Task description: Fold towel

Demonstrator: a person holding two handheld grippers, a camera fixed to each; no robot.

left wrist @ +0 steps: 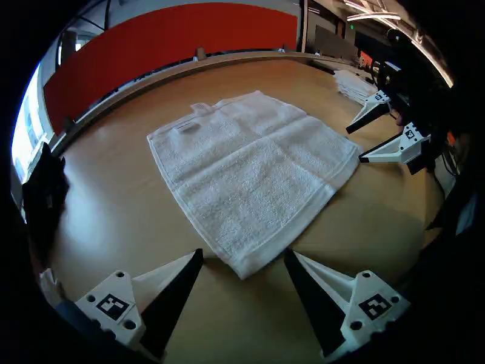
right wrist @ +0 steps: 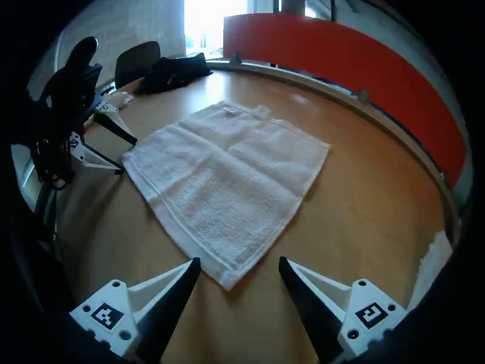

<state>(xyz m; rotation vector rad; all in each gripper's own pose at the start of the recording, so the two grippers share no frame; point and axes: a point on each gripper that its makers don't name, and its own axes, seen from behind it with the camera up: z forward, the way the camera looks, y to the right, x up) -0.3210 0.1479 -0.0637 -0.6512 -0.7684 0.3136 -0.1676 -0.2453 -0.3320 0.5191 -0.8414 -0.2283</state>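
Towel: white, spread flat on the table at frame centre in both views, one corner pointing to the lower edge.
Left gripper: fingers wide apart at lower frame in the left gripper view, either side of the towel's near corner; nothing clamped.
Right gripper: fingers likewise apart at lower frame in the right gripper view, flanking another corner; nothing clamped.
Table: wood top, bare around the towel.
Opposite grippers: right gripper visible at right of frame in the left gripper view, left gripper at left of frame in the right gripper view, each beside a towel edge.
Sewn tag: on the far hem.
Folded white stack: upper right.
Dark bundle: far table edge, upper left.
Red panel: behind the table.
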